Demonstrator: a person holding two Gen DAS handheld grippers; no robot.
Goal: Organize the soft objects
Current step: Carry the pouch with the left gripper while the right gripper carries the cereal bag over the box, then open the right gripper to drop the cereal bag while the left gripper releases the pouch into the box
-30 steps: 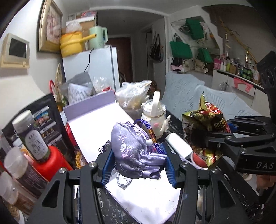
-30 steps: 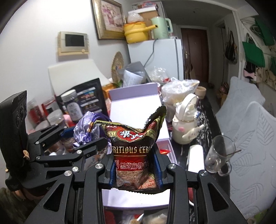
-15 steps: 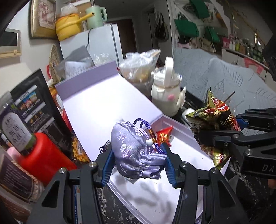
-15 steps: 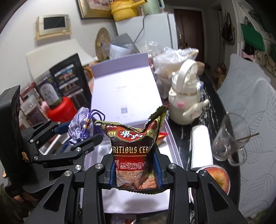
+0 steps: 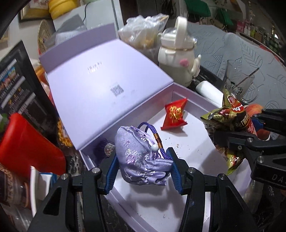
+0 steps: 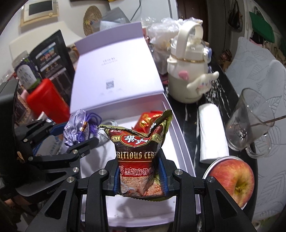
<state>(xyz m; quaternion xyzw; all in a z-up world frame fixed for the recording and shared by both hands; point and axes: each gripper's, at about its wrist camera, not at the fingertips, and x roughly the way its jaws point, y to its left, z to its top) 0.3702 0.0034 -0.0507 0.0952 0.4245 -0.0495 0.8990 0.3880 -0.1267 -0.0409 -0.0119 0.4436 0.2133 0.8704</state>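
Left wrist view: my left gripper (image 5: 143,165) pinched the lilac pouch (image 5: 141,157) above the open box (image 5: 180,142). My right gripper (image 6: 141,175) clamped the torn-open cereal packet (image 6: 139,151); tilting it risked spilling.

Home, fridge (image 5: 100,16), kettle (image 6: 189,78), apple (image 6: 232,180)

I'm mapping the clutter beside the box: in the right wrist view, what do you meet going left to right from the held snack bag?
Red and brown cereal snack bag in the right gripper → white paper towel roll → red apple on a plate → clear glass mug.
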